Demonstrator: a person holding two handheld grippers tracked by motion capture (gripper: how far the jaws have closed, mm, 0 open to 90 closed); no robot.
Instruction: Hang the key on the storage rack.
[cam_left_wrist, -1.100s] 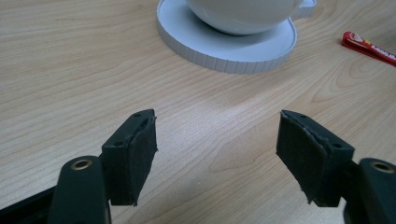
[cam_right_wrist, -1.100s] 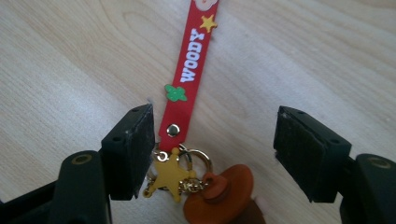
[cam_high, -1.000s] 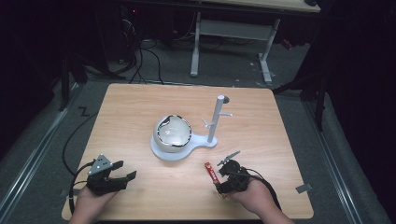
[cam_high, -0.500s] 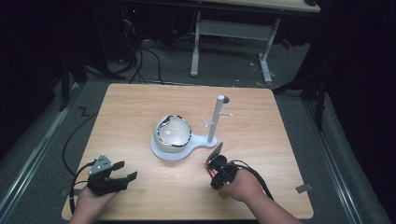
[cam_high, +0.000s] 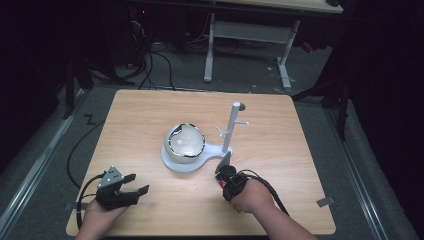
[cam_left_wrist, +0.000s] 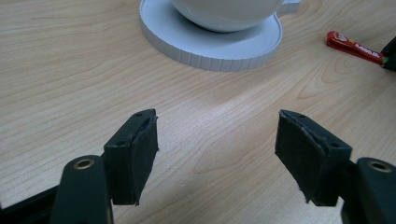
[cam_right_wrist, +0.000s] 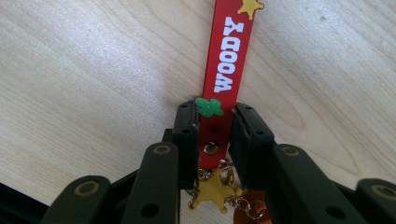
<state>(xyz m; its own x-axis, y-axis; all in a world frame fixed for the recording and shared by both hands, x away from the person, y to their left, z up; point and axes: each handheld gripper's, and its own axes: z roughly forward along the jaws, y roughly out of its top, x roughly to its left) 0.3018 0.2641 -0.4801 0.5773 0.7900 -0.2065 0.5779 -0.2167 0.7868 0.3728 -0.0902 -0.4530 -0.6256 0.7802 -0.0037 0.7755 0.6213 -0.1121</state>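
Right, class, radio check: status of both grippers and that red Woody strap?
Left gripper open, idle on the table. Right gripper shut on red Woody strap, strap flat on the wood. White stand and bowl just ahead, nothing blocking.

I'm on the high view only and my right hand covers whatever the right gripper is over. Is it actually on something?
Observer: Yes. The right gripper has its jaws closed on a red strap, near its riveted end.
Operator: Any markings on it?
Observer: White letters spell WOODY, with a green cactus shape by the jaws.
Operator: Anything hanging off it?
Observer: A gold star charm on a small chain, at the end nearest the camera.
Operator: And the left gripper?
Observer: The left gripper is wide open over bare wood, facing the white stand base.
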